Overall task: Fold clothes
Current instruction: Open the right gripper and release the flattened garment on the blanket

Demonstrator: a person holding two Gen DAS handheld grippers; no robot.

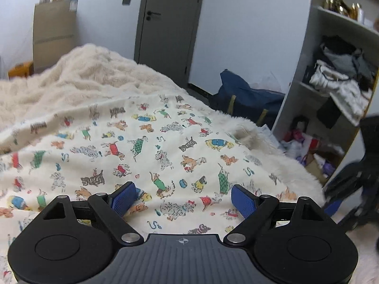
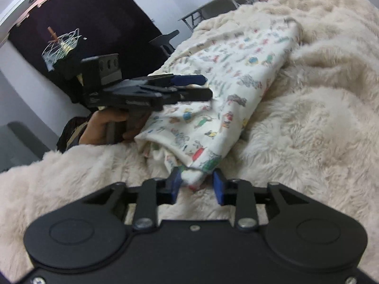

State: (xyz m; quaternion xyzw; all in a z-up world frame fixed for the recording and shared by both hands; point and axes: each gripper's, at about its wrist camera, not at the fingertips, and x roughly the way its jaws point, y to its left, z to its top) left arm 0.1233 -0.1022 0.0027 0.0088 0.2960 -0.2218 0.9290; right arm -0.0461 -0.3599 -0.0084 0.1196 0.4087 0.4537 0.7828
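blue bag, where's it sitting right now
In the left wrist view the blue bag sits on the floor right of centre, beyond the bed's far edge, between the grey door and the white shelf unit.

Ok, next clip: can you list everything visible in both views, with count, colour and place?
cream dog-print cotton garment: one, multicoloured print, on the bed
fluffy cream blanket: one, covering the bed
grey door: one, back wall
brown cardboard box: one, far left corner
navy fabric bag: one, floor by the bed
white shelf unit: one, right, holding clothes
left gripper: black, blue fingers, open above the garment
right gripper: black, blue fingers around the garment's near corner
hand: one, holding the left gripper's handle
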